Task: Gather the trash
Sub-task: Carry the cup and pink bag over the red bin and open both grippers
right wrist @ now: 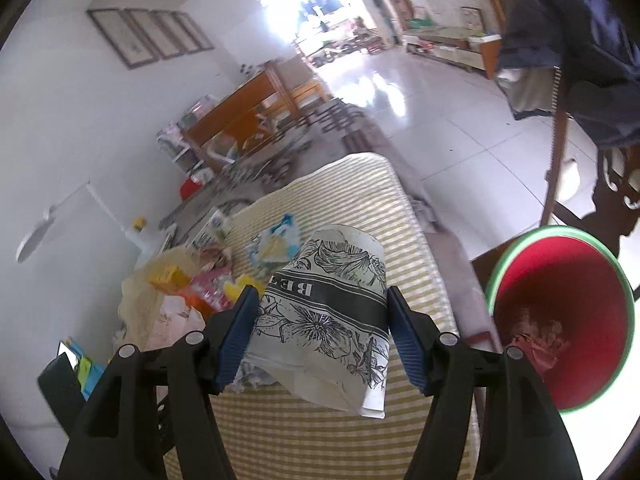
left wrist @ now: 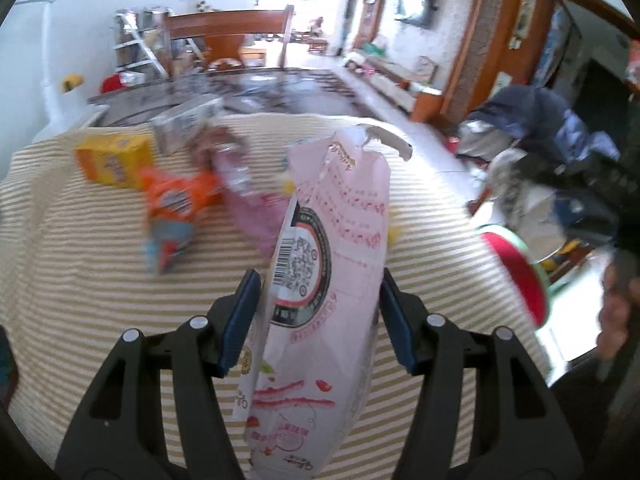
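Plainly both pieces of trash are light and soft. The pink snack bag (left wrist: 332, 264) is pinched at mid-height by the left tongs (left wrist: 318, 320); thin and slick, it would crumple, so a hold across its flat middle suits. The flower-printed paper bag (right wrist: 328, 316) sits clamped in the right tongs (right wrist: 322, 332), just left of the red bin (right wrist: 568, 320). Further left of the bin, wrappers (right wrist: 200, 280) litter the striped bench (right wrist: 320, 432).

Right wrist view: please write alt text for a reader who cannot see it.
The right gripper holds a paper cup with black flower print above a striped table. A red bin stands to the right; snack wrappers lie behind.
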### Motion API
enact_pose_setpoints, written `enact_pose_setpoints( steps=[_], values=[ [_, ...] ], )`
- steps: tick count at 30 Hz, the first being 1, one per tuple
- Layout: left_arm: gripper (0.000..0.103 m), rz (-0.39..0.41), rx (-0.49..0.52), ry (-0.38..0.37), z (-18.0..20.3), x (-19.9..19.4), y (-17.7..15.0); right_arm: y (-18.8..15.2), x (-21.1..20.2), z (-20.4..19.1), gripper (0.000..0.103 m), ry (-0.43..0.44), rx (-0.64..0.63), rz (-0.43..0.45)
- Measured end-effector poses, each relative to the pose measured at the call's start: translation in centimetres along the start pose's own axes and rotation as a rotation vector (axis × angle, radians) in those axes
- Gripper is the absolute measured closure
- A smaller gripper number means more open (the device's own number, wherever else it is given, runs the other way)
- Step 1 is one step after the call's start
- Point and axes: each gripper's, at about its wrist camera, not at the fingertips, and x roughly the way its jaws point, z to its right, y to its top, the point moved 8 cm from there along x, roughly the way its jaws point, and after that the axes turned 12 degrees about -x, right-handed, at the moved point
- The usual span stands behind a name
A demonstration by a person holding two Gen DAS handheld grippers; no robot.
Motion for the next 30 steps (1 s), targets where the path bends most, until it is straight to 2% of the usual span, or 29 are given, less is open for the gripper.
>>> enact_pose_setpoints(
  steps=[7,11,15,20,24,27,30],
  values=[
    [0.046,-0.007,0.044,-0.11,6.1,0.3,0.1,0.1,-1.5,4.2,0.04,-0.063,0.107,0.033],
    [0.046,-0.029,0.061,-0.145,8.4,1.0,0.1,0.5,-2.6,6.1,0.04,-0.125,0.134,0.066],
    [0.046,-0.099,0.084,-0.199,11.6,2.8,-0.9,1.0,-5.1,9.8,0.04,-0.215,0.227,0.139],
    [0.046,-0.182,0.129,-0.249,16.2,6.0,-2.4,0.4,-7.0,13.3,0.039,-0.249,0.367,0.209],
    [0.046,-0.234,0.159,-0.283,19.5,7.7,-3.6,0.7,-7.7,14.0,0.038,-0.3,0.36,0.23],
    [0.046,-0.267,0.207,-0.279,21.4,9.0,-4.6,0.8,-7.7,14.7,0.038,-0.327,0.377,0.241],
    [0.042,-0.326,0.193,-0.3,22.4,10.2,-5.3,0.8,-8.2,15.7,0.032,-0.388,0.398,0.261]
  ],
)
